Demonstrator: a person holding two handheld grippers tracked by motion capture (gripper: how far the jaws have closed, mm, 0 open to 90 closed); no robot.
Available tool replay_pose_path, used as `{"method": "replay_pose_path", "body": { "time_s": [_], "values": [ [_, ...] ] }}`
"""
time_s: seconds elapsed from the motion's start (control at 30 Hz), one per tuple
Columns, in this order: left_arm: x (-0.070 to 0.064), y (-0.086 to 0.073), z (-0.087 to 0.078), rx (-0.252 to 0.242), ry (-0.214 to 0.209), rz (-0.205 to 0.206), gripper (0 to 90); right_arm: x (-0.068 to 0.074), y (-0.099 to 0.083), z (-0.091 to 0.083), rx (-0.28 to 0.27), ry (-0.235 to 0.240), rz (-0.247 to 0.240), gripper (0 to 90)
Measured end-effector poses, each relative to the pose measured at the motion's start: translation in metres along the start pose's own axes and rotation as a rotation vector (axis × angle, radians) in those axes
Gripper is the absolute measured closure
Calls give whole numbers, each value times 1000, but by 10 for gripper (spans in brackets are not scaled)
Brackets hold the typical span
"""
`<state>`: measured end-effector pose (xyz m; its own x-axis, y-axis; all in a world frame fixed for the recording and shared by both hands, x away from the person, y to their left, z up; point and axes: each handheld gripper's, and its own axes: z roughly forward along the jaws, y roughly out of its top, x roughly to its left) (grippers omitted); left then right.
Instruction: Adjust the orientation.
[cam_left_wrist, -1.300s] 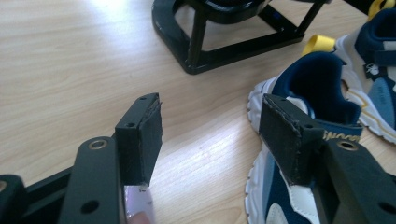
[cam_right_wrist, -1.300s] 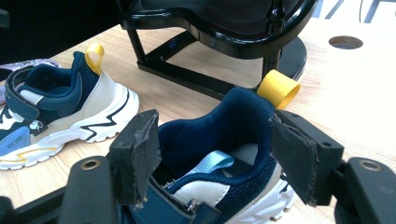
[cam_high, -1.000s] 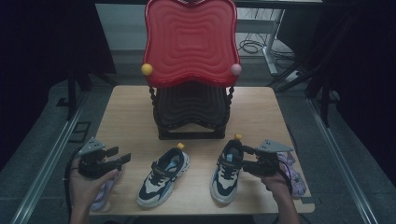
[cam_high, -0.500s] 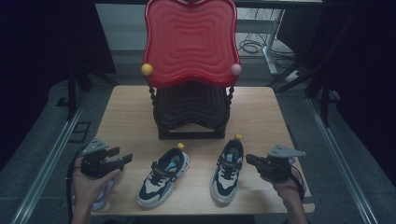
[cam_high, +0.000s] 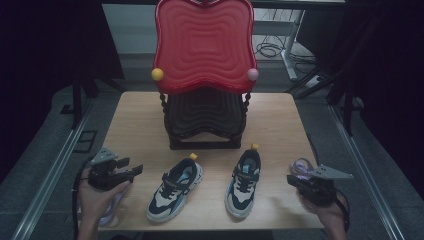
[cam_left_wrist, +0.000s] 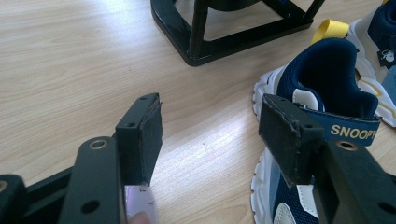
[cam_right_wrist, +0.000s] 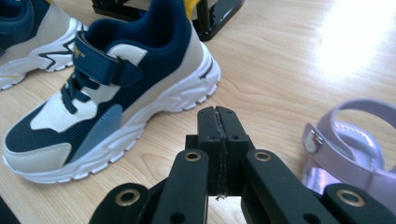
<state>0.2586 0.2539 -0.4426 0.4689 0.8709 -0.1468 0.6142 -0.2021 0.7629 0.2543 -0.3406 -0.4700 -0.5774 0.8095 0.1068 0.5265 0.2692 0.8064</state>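
Now, from the high view, the two sneakers sit mid-table, the left shoe (cam_high: 175, 189) and the right shoe (cam_high: 243, 181), toes toward the person, heels toward the black stand (cam_high: 205, 120). In the left gripper view, the left gripper (cam_left_wrist: 210, 135) gapes wide, empty, beside the left shoe's heel. In the right gripper view, the right gripper (cam_right_wrist: 219, 126) is clenched on nothing, between the right shoe and a lilac sandal (cam_right_wrist: 350, 144).
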Motion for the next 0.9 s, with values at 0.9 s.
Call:
{"method": "replay_pose_path", "body": {
  "time_s": [0.9],
  "values": [
    [-3,-5,0,13,-11,-1,401,-62,-29,-43,-48,-130,90,899]
  ]
}}
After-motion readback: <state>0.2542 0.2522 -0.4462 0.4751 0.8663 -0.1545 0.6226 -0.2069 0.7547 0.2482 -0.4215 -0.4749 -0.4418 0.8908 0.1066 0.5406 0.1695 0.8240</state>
